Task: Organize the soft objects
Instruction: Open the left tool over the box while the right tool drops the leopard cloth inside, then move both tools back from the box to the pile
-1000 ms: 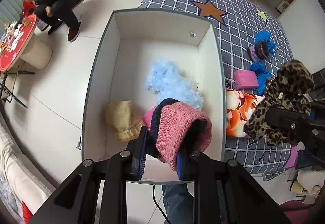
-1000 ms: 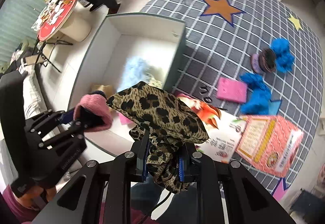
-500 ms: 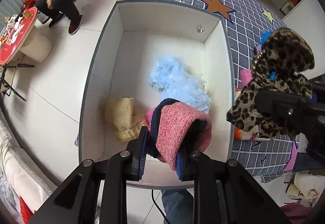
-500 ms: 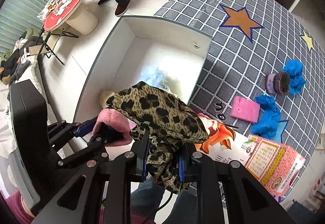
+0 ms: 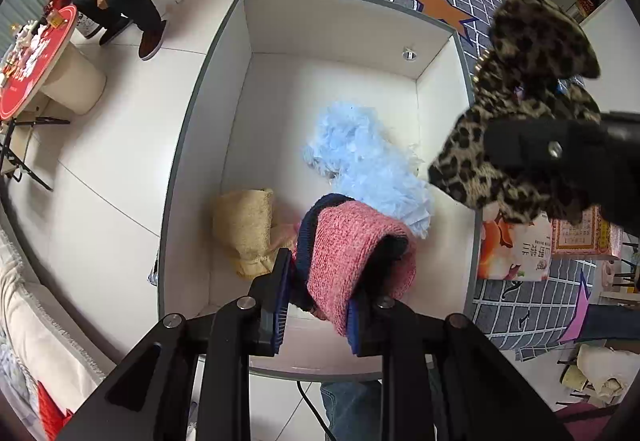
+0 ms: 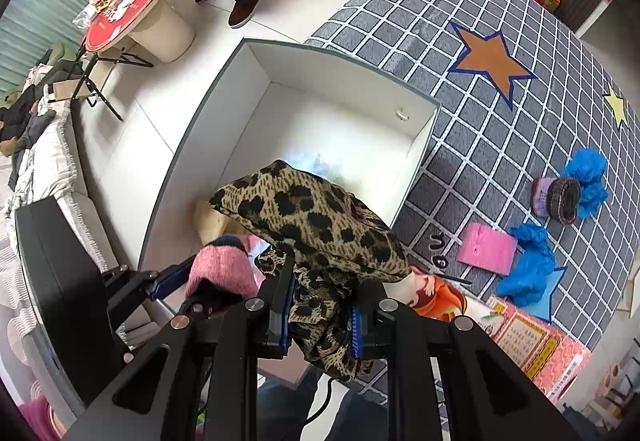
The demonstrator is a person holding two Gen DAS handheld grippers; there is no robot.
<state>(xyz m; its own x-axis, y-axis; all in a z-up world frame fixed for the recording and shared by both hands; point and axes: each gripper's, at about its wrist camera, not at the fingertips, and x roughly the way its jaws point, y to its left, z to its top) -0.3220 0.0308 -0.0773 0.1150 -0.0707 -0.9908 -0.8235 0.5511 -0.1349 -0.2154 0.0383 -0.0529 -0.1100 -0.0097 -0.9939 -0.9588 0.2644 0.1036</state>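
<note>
While both grippers point down over the white box (image 5: 192, 145), each has its jaws clamped tight on a soft item. Nearest, at six o'clock in the left wrist view, the left gripper (image 5: 316, 305) pinches a pink knit hat (image 5: 352, 249) with a dark blue lining, hanging above the box's near end. At three o'clock, the right gripper (image 6: 320, 317) grips a leopard-print fabric (image 6: 312, 217) that hangs over the box's right wall.

Inside the box lie a tan fleece piece (image 5: 244, 225) at the near left and a pale blue fluffy item (image 5: 364, 165) toward the middle. Beyond the box, blue cloths (image 6: 528, 265) and a pink pad (image 6: 486, 249) wait on the checked rug (image 6: 480, 129).

The risk, I judge, is the leopard-print fabric: released now, it may drape across the wall or slip outside onto the rug. The two grippers are also close together, so the items could snag or the tools collide if both release at once.
</note>
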